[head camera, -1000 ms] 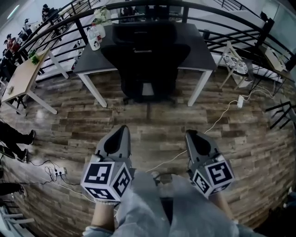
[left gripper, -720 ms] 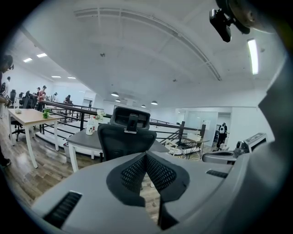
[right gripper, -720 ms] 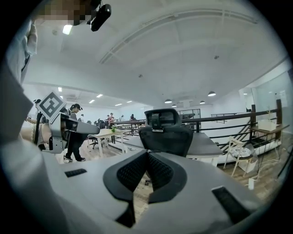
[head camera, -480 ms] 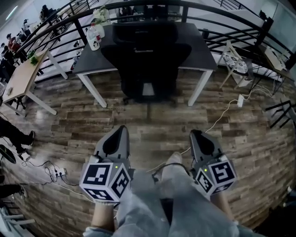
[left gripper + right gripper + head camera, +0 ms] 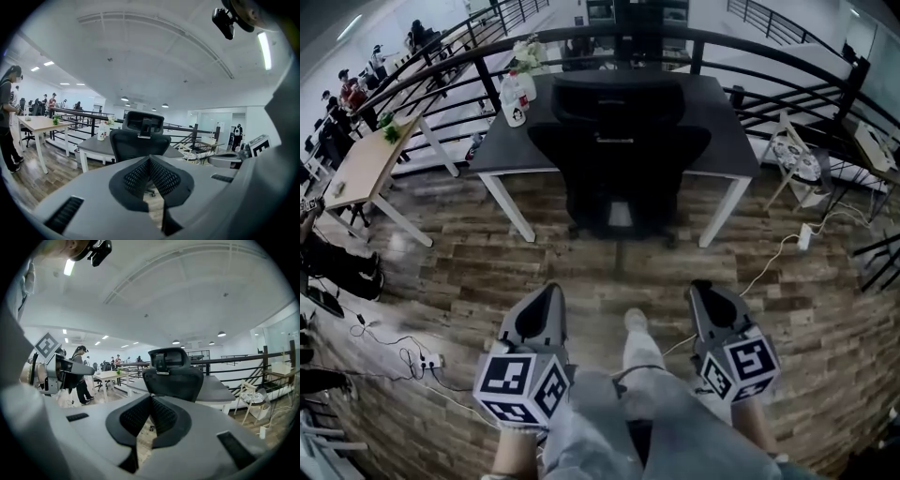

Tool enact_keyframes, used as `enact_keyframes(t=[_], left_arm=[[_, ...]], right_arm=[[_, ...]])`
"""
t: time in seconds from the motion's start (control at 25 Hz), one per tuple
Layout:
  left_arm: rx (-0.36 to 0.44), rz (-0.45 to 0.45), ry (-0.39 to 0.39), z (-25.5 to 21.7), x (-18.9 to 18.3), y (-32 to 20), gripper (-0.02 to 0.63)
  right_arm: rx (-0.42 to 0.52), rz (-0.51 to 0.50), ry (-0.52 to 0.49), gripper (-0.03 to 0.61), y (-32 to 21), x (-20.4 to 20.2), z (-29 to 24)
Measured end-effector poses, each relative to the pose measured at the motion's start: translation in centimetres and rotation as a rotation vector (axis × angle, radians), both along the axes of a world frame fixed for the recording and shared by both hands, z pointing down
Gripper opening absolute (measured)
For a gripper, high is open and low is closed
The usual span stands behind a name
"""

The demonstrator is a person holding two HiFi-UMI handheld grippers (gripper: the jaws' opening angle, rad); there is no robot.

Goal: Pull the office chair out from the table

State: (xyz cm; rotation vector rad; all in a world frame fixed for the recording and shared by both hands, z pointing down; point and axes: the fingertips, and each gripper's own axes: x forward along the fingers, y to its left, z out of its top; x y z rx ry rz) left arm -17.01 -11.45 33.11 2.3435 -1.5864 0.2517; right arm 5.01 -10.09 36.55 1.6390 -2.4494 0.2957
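Chair (image 5: 619, 157) — well beyond left claw (image 5: 549, 291), right claw (image 5: 702, 287)

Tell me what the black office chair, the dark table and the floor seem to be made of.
Black office chair: matte black, likely fabric or mesh over plastic; weave unclear. Dark table top: flat matte board, probably laminate, on white legs, perhaps painted metal. Brown plank floor: wood or wood-look laminate; plank seams, faint sheen.

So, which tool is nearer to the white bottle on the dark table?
Left. In the head view the left tool is almost straight below the white bottle; the right tool is lower and well to its right.
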Motion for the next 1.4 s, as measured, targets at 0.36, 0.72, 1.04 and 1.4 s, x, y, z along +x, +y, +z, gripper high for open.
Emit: enact_keyframes(t=[0.36, 0.72, 1.04, 1.4], left_arm=[[0.014, -0.009, -0.027, -0.5, -0.1, -4.8, 0.009], [0.026, -0.023, -0.024, -1.0, 0.6, -11.3, 0.009], [0.024, -0.054, -0.037, -0.8, 0.5, -16.7, 0.009], [0.091, -0.033, -0.138, -0.5, 0.9, -23.4, 0.009]], right_arm=[[0.025, -0.014, 0.026, 0.005, -5.7, 0.6, -0.5], [0.053, -0.025, 0.078, 0.005, -12.8, 1.9, -1.7], [0.101, -0.042, 0.149, 0.005, -19.7, 2.7, -2.6], [0.141, -0.055, 0.361, 0.006, -25.9, 4.7, -2.5]])
